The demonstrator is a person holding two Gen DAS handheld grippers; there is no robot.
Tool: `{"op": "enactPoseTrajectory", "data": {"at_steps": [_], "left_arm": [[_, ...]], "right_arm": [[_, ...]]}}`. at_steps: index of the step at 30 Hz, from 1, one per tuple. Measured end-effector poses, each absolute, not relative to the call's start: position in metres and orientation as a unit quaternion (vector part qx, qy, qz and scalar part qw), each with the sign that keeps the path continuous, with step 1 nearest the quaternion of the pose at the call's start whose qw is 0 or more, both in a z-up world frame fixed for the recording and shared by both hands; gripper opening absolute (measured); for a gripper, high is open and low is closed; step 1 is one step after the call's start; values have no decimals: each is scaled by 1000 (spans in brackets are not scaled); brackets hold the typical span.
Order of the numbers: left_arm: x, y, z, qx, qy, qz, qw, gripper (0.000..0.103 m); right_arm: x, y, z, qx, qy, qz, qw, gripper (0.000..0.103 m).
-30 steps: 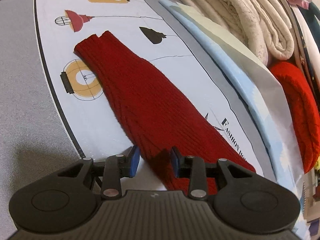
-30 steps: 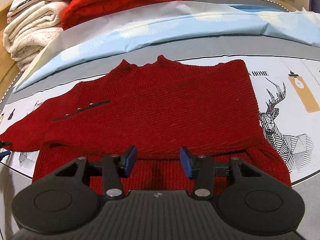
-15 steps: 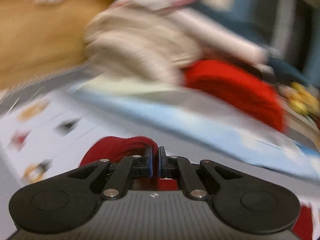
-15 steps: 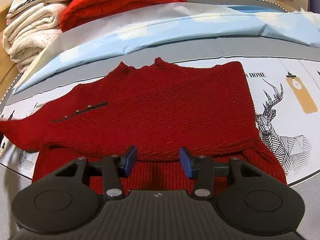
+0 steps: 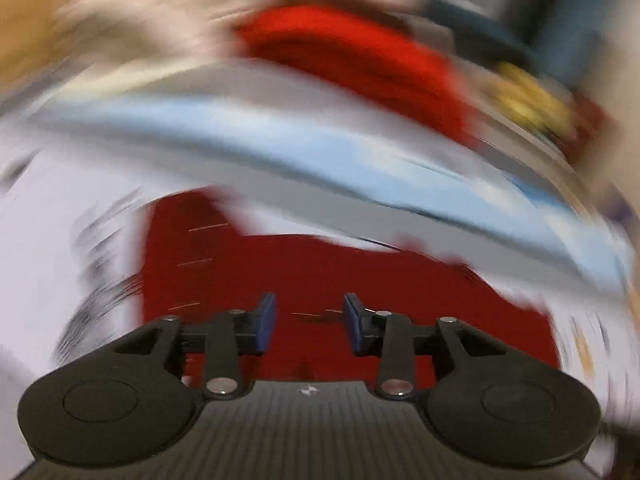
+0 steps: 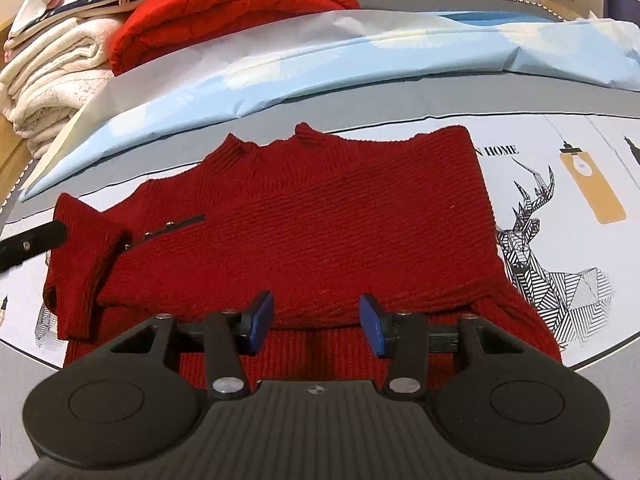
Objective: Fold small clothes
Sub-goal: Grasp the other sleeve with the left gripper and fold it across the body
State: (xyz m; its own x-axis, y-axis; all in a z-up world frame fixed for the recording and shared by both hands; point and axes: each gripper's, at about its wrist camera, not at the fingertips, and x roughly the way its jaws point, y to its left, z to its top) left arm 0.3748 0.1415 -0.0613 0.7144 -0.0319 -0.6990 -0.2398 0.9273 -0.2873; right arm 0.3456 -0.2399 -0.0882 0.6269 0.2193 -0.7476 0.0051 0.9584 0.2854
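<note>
A dark red knitted sweater (image 6: 320,224) lies flat on a white printed mat (image 6: 560,208). Its left sleeve (image 6: 80,264) is folded back over the body's left edge. My right gripper (image 6: 317,322) hovers open over the sweater's lower hem, nothing between its blue pads. The left wrist view is heavily blurred; there my left gripper (image 5: 309,322) hangs above the sweater (image 5: 304,276) with its jaws opening and nothing between them. A black part of the left gripper (image 6: 32,240) shows at the right wrist view's left edge, beside the folded sleeve.
A light blue sheet (image 6: 340,64) lies folded behind the mat. Stacked at the back left are cream towels (image 6: 52,80) and a bright red blanket (image 6: 224,12). The grey surface (image 6: 400,112) borders the mat.
My left gripper shut on the sleeve end, carried it up and over onto the sweater body, then let go. The sleeve now lies folded inward. The right gripper stayed still.
</note>
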Motion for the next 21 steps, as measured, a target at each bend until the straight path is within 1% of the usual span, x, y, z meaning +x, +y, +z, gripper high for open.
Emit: {"op": "enactPoseTrajectory", "data": {"at_steps": [2, 4, 5, 7, 10, 14, 15, 16, 17, 19, 21], "left_arm": [[379, 178, -73, -253, 389, 98, 880, 43], [381, 199, -83, -295, 404, 114, 858, 51], [384, 205, -88, -312, 414, 113, 848, 52], [390, 206, -100, -320, 442, 119, 830, 53], [394, 205, -115, -305, 475, 126, 816, 53], [381, 207, -131, -303, 500, 119, 802, 52], [383, 208, -133, -301, 503, 117, 802, 49], [385, 208, -134, -297, 504, 113, 803, 23], [382, 206, -129, -286, 500, 113, 810, 7], [381, 190, -107, -221, 475, 112, 844, 8], [379, 163, -80, -145, 428, 97, 887, 7]], "right_arm": [[346, -241, -88, 134, 428, 60, 891, 49], [347, -239, -89, 133, 430, 62, 891, 50], [347, -238, -90, 132, 431, 64, 890, 50], [347, -236, -90, 132, 432, 68, 890, 49], [347, -232, -90, 129, 433, 75, 889, 50], [346, -226, -90, 125, 433, 84, 889, 50], [346, -224, -90, 124, 433, 86, 889, 50], [346, -222, -90, 122, 433, 87, 889, 50], [346, -221, -90, 120, 433, 89, 889, 50], [346, -219, -89, 116, 432, 93, 889, 50], [346, -216, -87, 111, 430, 99, 891, 50]]}}
